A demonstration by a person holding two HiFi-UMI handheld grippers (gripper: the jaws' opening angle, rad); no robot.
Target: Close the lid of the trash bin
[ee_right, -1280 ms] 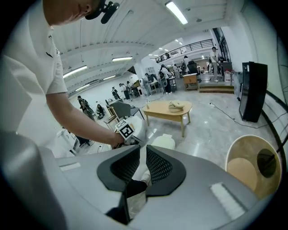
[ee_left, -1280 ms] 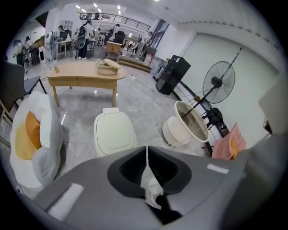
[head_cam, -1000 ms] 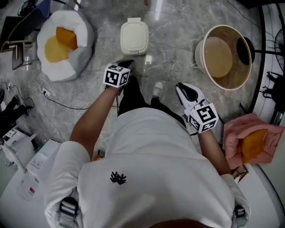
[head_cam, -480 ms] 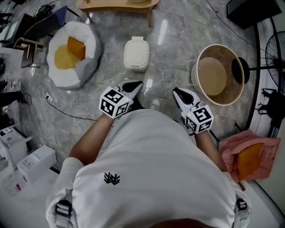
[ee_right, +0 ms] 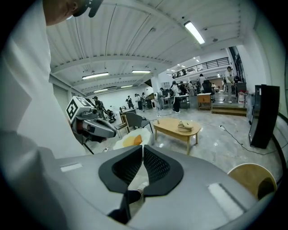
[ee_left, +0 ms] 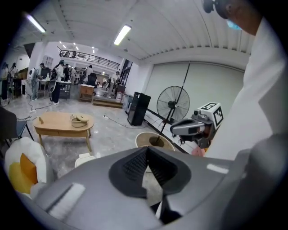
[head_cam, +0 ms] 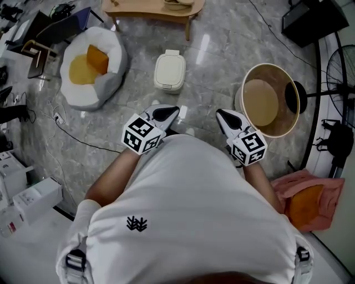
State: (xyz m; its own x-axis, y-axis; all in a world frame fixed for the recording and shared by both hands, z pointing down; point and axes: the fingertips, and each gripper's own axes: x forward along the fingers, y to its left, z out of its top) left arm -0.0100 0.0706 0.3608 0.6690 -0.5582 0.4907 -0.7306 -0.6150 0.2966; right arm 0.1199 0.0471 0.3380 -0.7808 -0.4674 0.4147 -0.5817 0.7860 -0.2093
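The small white trash bin (head_cam: 170,71) stands on the marble floor in the head view, its lid lying flat on top. Both grippers hang in front of the person's body, well short of the bin. My left gripper (head_cam: 169,112) is shut with nothing in it; its jaws meet in the left gripper view (ee_left: 146,152), where a corner of the bin (ee_left: 84,158) peeks out past them. My right gripper (head_cam: 221,114) is also shut and empty, its jaws closed (ee_right: 142,148).
A white beanbag (head_cam: 105,77) holding an orange cushion lies left of the bin. Behind the bin is a low wooden table (head_cam: 150,8). A round tan tub (head_cam: 270,101) sits at right beside a fan stand (head_cam: 327,89). Cables (head_cam: 72,136) trail at left.
The head camera has risen and pulled back from the bin. Both grippers have drawn in toward the body and now sit level, closer together. The bin's lid stays down.
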